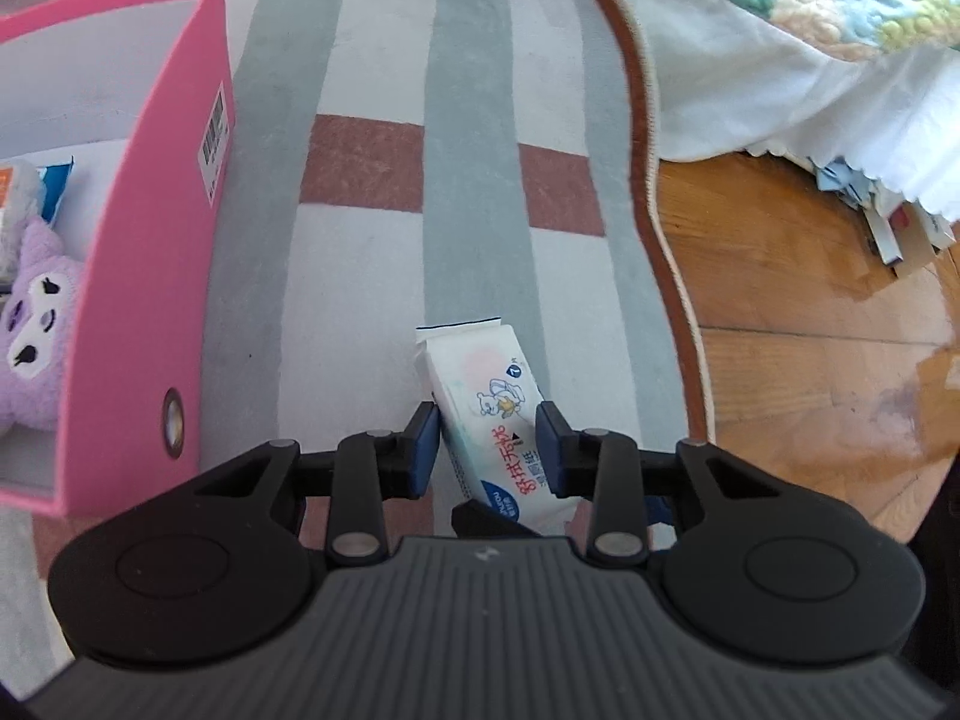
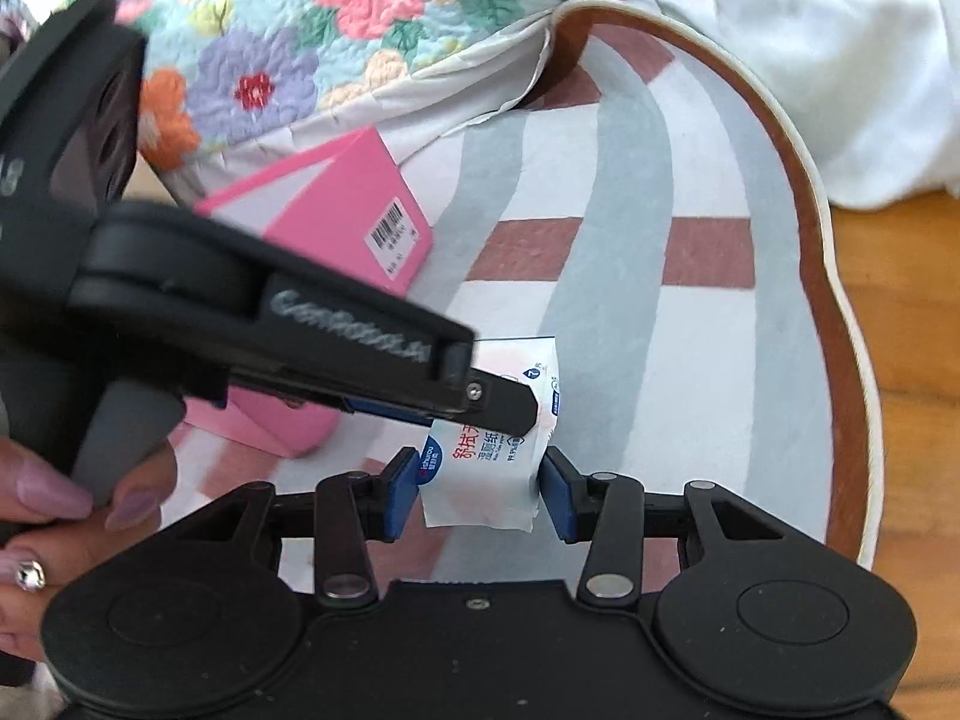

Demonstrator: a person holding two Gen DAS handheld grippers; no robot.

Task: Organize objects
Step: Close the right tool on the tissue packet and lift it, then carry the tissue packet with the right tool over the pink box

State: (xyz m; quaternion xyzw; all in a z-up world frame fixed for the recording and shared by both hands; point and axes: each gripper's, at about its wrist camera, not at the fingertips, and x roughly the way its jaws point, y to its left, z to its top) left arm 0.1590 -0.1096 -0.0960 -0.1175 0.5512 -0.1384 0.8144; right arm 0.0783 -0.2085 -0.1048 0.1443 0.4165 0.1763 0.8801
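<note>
White plastic wet-wipe pack (image 1: 489, 414), soft film w/ red print, sits between both my grippers just above the striped rug (image 1: 372, 276).

Left gripper (image 1: 487, 444): blue fingers (image 1: 425, 450) are on either side of the pack's middle, touching or nearly so. They look closed on it, tho I can't be sure how firm the pinch is.

Right gripper (image 2: 478, 489): its blue fingers (image 2: 401, 495) bracket the pack's near end (image 2: 480, 480), pads at the edges of the film. It looks like a light grip or very close to one.

Seen from the right wrist view, the left gripper's black body crosses over the pack from the left.

Handling, my guess: light, squashy, and the film is slick, so it could slide out of a weak pinch. Best hold is across the narrow width at mid-body, where the stacked wipes give some bulk. The flat crimped end seal would just fold.

Pink box (image 1: 144, 276) stands open just to the left on the rug, w/ a purple plush toy (image 1: 33, 324) already inside. Likely the drop spot.

Wood floor (image 1: 810, 330) and a floral quilt (image 2: 288, 30) lie beyond the rug.
</note>
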